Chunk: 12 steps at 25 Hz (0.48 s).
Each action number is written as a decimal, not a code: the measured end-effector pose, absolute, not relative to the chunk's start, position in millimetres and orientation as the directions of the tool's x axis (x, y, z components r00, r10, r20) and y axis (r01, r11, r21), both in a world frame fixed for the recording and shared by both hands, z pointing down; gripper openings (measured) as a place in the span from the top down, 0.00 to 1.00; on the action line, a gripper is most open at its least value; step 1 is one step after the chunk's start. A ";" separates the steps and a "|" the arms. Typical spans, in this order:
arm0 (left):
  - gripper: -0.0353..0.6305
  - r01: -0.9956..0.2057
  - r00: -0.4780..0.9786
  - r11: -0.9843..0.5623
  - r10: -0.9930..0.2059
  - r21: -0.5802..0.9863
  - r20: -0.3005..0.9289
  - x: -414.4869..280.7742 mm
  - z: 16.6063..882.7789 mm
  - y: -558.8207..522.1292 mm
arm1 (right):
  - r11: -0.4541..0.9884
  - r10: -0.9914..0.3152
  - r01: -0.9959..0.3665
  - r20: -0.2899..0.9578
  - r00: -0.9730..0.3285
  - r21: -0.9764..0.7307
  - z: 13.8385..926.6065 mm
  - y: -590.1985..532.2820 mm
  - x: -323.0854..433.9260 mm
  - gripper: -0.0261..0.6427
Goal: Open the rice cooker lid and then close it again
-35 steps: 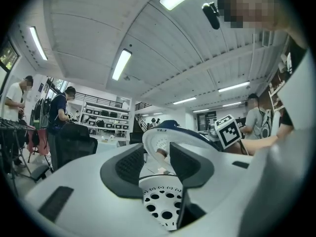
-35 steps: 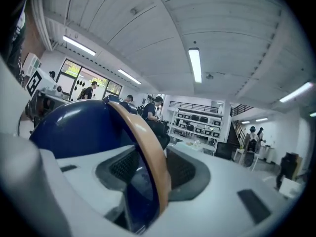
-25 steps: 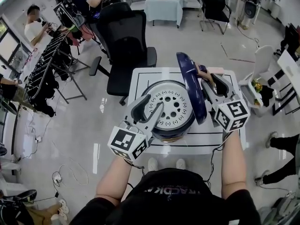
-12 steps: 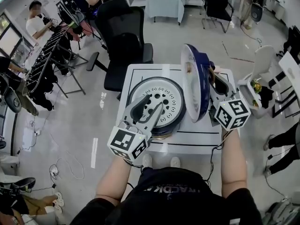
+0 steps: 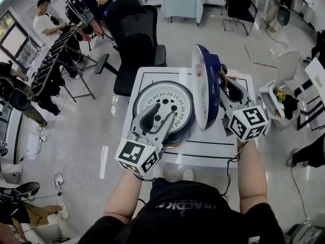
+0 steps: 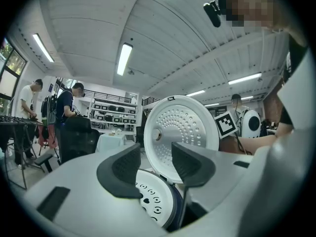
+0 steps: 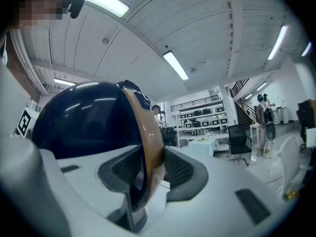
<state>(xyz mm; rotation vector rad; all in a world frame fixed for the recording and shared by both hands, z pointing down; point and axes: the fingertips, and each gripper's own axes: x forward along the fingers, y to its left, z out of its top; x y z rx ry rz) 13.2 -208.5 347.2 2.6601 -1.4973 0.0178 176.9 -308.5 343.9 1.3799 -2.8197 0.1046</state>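
Right gripper (image 7: 148,169) clamps the lid (image 5: 203,93) (upright) by its rim.

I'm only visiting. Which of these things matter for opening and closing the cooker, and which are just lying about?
Part of the job:
rice cooker
lid, standing upright
right tongs, gripping the lid's rim
left tongs, open, empty, by the cooker

Just about:
black office chair
cloth-covered table
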 end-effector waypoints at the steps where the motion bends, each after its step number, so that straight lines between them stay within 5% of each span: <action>1: 0.66 -0.856 0.517 -0.513 -0.854 0.072 0.054 15.1 346.0 -207.5 | 0.615 -0.786 -0.786 0.030 -0.618 -0.061 343.0 -307.2 178.6 0.76; 12: 0.60 -0.866 0.498 -0.495 -0.866 0.064 0.049 25.1 343.4 -200.3 | 0.645 -0.762 -0.763 0.041 -0.647 -0.047 347.2 -291.5 181.6 0.72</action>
